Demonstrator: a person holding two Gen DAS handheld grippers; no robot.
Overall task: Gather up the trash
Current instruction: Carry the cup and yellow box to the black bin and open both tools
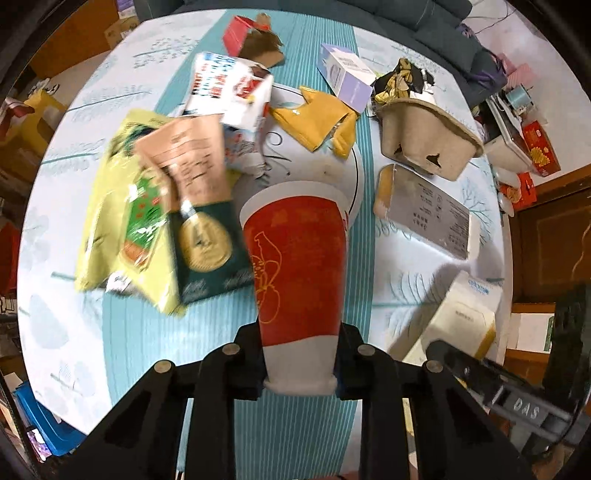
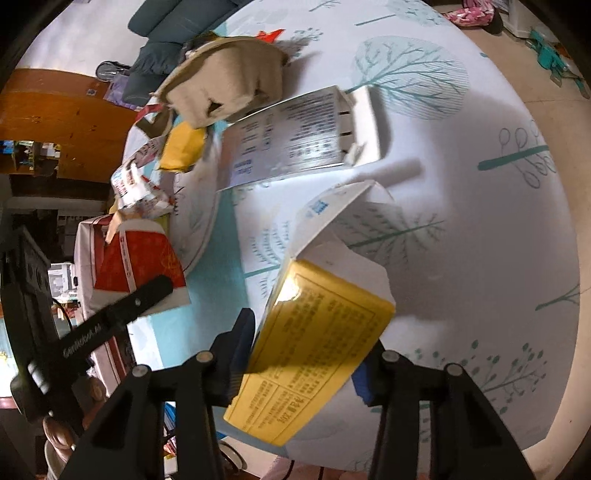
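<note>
My left gripper (image 1: 300, 365) is shut on a red and white paper cup (image 1: 299, 266), held near its base above the table, rim pointing away. The cup also shows at the left of the right wrist view (image 2: 142, 258). My right gripper (image 2: 306, 354) is shut on a yellow and white carton box (image 2: 317, 332), which also shows at the lower right of the left wrist view (image 1: 458, 317). Loose trash lies on the table: a yellow snack bag (image 1: 122, 206), a green pouch with a gold medal (image 1: 207, 251), a brown pulp tray (image 1: 428, 136) and a silver-faced box (image 1: 428, 214).
A round table with a white and teal tree-print cloth (image 1: 306, 428) holds a white plate (image 1: 354, 173), a yellow wrapper (image 1: 317, 118), a lilac box (image 1: 347, 74) and a red carton (image 1: 236, 33). A dark sofa (image 1: 406, 18) stands behind. Boxes and clutter lie on the floor around.
</note>
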